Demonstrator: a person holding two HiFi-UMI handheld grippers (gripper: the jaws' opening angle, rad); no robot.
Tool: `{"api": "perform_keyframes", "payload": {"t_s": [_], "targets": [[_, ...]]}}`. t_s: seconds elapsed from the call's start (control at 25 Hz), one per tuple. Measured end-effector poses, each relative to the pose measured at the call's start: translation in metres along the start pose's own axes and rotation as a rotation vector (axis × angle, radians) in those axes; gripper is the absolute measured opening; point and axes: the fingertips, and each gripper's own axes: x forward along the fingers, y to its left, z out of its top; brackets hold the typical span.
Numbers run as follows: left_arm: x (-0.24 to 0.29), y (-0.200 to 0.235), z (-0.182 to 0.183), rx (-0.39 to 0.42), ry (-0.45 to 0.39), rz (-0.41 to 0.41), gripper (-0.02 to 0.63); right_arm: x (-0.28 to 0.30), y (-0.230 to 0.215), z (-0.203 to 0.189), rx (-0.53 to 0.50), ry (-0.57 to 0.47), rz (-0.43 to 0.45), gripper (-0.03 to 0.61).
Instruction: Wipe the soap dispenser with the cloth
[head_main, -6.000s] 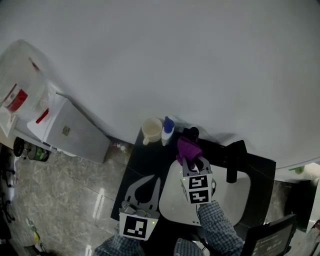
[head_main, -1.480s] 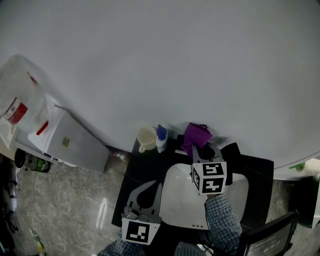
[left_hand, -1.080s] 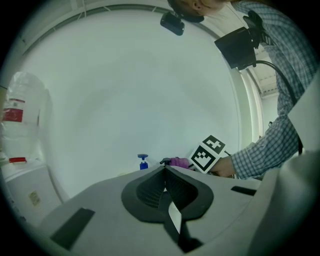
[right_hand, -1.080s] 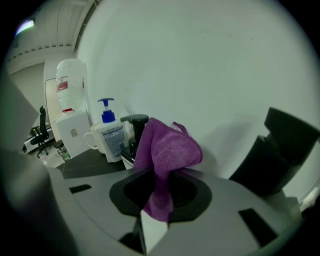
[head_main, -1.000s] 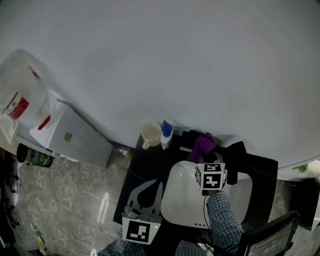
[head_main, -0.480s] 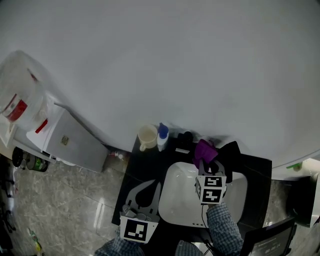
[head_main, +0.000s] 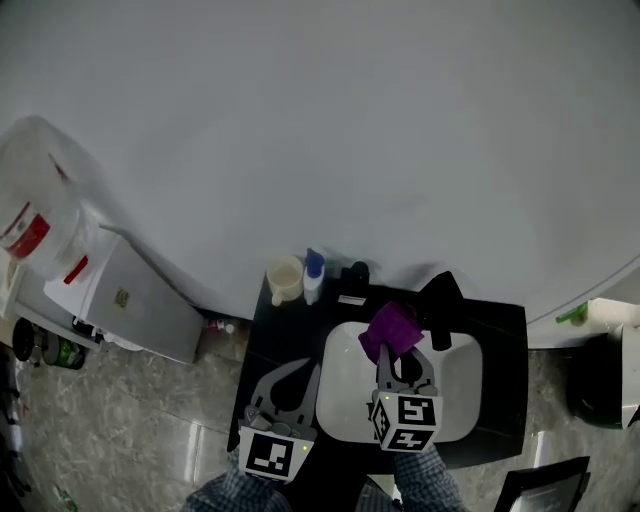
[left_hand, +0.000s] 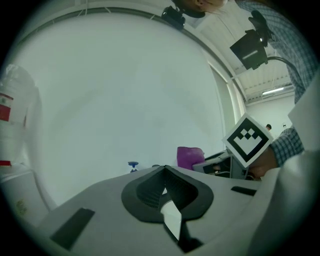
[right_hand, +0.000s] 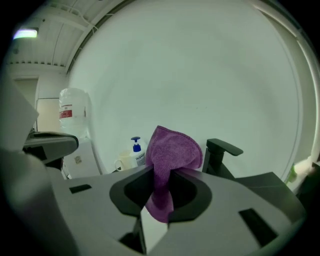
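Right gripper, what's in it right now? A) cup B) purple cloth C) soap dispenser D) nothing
B: in the right gripper view, the right gripper has its jaws closed on the purple cloth, which bunches up above them.

The cloth (head_main: 390, 330) (right_hand: 172, 150) is purple and fuzzy, bunched into a fold and pinched between the jaws of the right gripper (head_main: 400, 350) (right_hand: 160, 195), above the back part of the sink. The soap dispenser (head_main: 313, 278) (right_hand: 136, 153) is a white bottle with a blue pump, upright near the counter's back left corner, apart from the cloth.
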Motion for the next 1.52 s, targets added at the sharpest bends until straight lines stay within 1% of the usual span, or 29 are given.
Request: {"api": "perform_keyframes", "payload": {"t_s": [0.24, 0.48, 0.64, 0.72, 0.84, 0.96, 1.16, 1.36, 1.52], "targets": [[-0.015, -0.018, -0.002, 0.016, 0.002, -0.027, 0.002, -0.046, 0.0, 0.005, 0.041, -0.106, -0.031, 0.078], [-0.041, -0.042, 0.007, 0.021, -0.011, 0.002, 0.002, -0.088, -0.001, -0.002, 0.032, -0.127, -0.003, 0.078], [-0.066, -0.076, 0.017, 0.035, -0.029, 0.007, 0.002, -0.127, -0.007, -0.005, 0.034, -0.157, 0.014, 0.078], [-0.083, -0.097, 0.02, 0.047, -0.031, 0.01, 0.002, -0.153, -0.009, -0.007, 0.001, -0.178, 0.014, 0.078], [-0.107, -0.135, 0.028, 0.067, -0.049, 0.006, 0.002, -0.195, -0.007, -0.016, -0.088, -0.205, 0.022, 0.078], [-0.13, -0.168, 0.033, 0.043, -0.071, 0.005, 0.002, -0.232, -0.006, -0.029, -0.077, -0.217, 0.042, 0.078], [-0.167, -0.198, 0.035, -0.06, -0.085, 0.026, 0.002, -0.282, -0.003, -0.05, -0.051, -0.209, 0.06, 0.078], [-0.194, -0.209, 0.033, -0.046, -0.069, 0.036, 0.002, -0.318, 0.004, -0.063, -0.024, -0.211, 0.061, 0.078], [-0.207, -0.212, 0.037, -0.019, -0.06, 0.025, 0.002, -0.332, 0.013, -0.061, -0.01, -0.218, 0.068, 0.078]]}}
